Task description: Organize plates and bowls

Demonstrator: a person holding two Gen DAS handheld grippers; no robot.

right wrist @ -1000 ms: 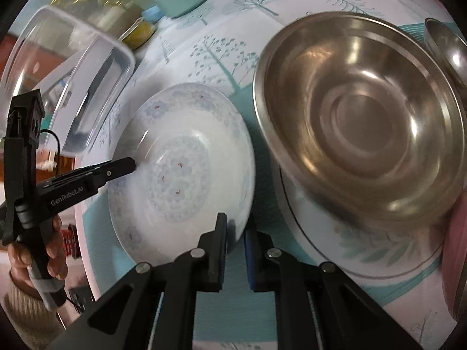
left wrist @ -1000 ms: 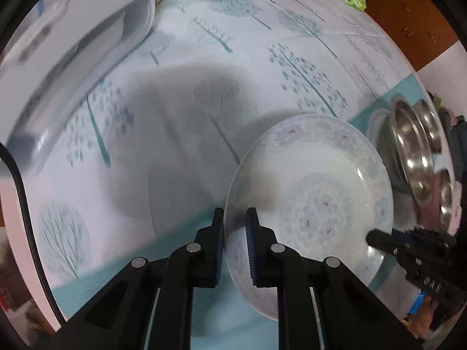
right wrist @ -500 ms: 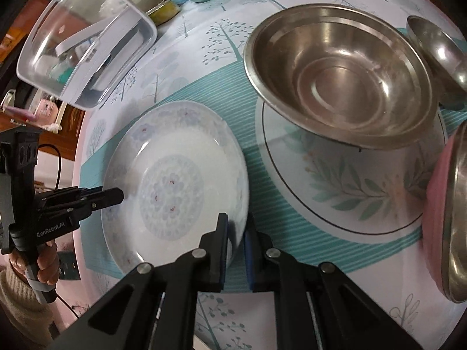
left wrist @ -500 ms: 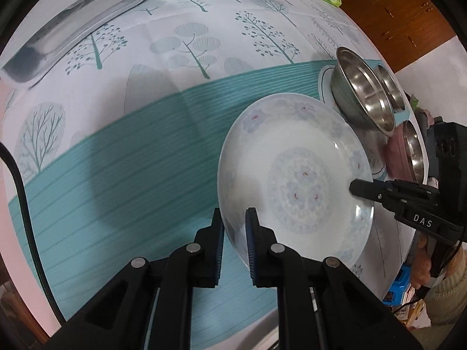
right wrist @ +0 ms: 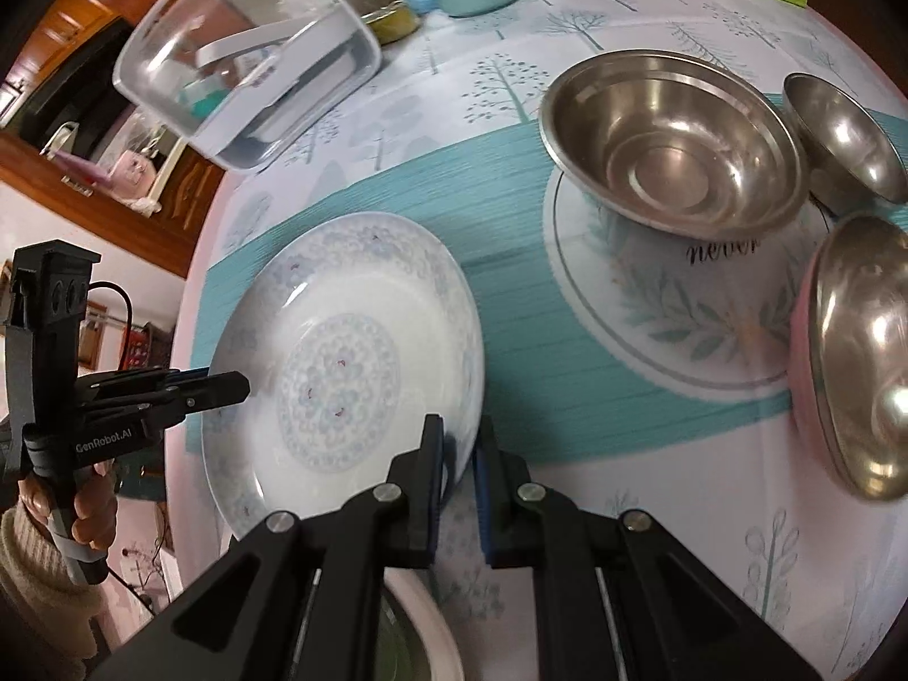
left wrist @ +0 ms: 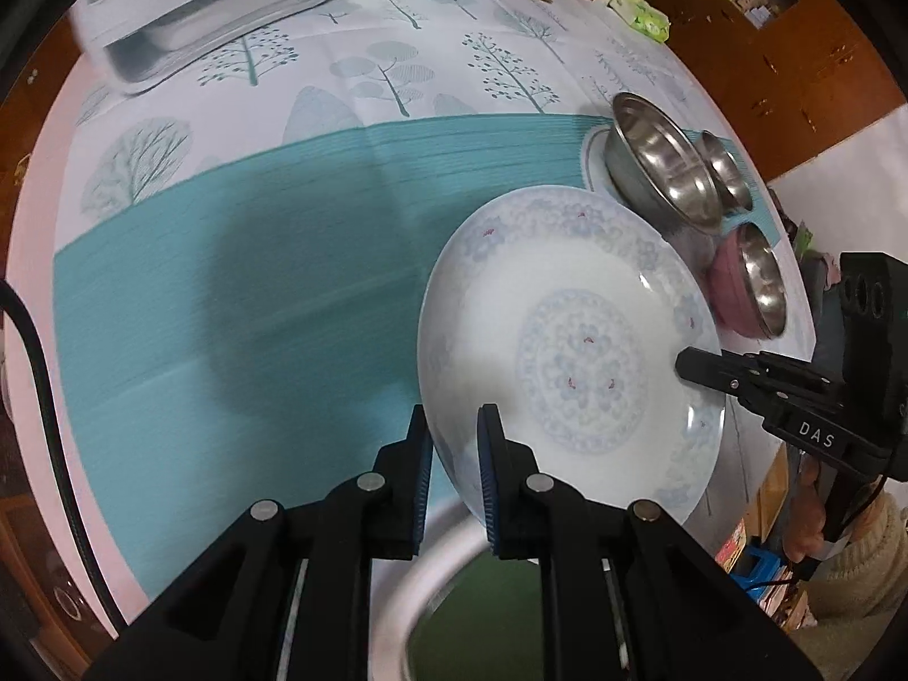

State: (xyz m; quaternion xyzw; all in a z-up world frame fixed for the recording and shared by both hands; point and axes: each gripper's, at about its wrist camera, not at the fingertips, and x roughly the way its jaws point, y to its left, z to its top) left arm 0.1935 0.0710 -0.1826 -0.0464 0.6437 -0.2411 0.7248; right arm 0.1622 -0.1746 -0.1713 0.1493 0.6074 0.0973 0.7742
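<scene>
1. Bench [left wrist: 318, 284], teal band on tree-print cloth: more of it in view than a second ago; clear box [right wrist: 249, 57] now farther off.
2. White floral plate [left wrist: 567, 352] raised over the teal band, tilted, face toward me.
3. My left hand-held gripper [left wrist: 454, 442] and right hand-held gripper [right wrist: 457, 448] each clench opposite rim edges.

Glossy, smooth glazed plate [right wrist: 340, 352] with pale floral print. Shiny steel bowls [right wrist: 675, 136], far right. Matt black plastic gripper fingers [left wrist: 491, 454]; clear plastic container [right wrist: 249, 51], far left.
</scene>
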